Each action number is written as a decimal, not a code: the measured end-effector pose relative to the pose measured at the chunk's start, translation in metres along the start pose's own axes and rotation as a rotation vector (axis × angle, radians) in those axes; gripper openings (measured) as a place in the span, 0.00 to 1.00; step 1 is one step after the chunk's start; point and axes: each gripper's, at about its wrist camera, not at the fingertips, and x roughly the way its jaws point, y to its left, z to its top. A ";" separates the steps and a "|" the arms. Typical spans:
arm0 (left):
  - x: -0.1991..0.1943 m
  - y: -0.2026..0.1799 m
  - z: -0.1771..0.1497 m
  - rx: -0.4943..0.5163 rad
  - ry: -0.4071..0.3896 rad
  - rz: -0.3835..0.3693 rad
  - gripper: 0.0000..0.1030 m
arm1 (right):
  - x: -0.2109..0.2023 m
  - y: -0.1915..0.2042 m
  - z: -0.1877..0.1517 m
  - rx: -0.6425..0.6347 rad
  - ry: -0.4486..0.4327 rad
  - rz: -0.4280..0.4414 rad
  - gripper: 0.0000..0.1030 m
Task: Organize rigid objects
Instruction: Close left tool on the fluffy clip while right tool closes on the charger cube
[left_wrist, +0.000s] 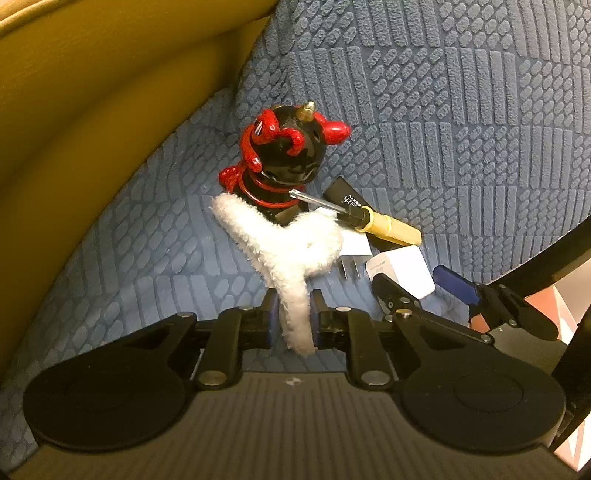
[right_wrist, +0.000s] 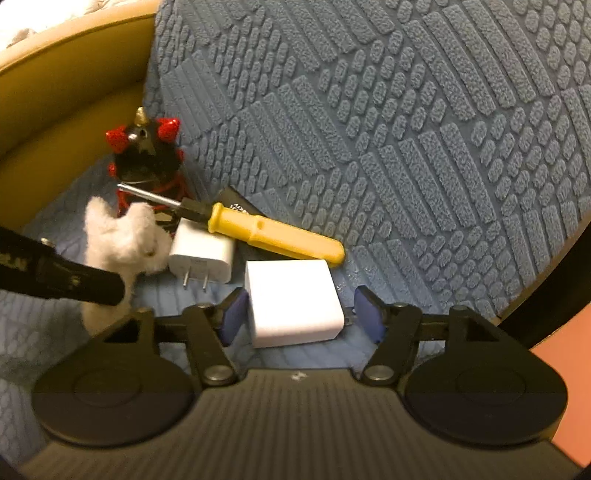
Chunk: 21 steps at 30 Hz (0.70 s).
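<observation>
The left gripper (left_wrist: 293, 317) pinched the fluffy clip (left_wrist: 291, 251); the right gripper (right_wrist: 299, 314) stood wide, straddling the charger (right_wrist: 291, 299) to grab it.

Screwdriver (right_wrist: 258, 229) lies across behind 2 chargers (right_wrist: 201, 254), its tip by the figurine (right_wrist: 147, 158)

Left wrist camera sitting close behind its jaws, looking down at the figurine (left_wrist: 284, 147) ahead; right wrist camera looking likewise, nearer the white charger (right_wrist: 295, 299); both sharing the screwdriver (left_wrist: 373, 219).
</observation>
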 end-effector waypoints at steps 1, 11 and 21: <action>0.000 0.001 0.000 -0.001 0.000 -0.002 0.18 | 0.001 -0.001 0.001 0.001 0.003 0.002 0.62; -0.011 -0.003 -0.008 0.062 0.003 -0.020 0.16 | -0.019 -0.010 -0.002 0.077 0.049 -0.035 0.56; -0.029 -0.006 -0.039 0.116 0.023 -0.049 0.13 | -0.075 -0.009 -0.031 0.150 0.091 -0.078 0.55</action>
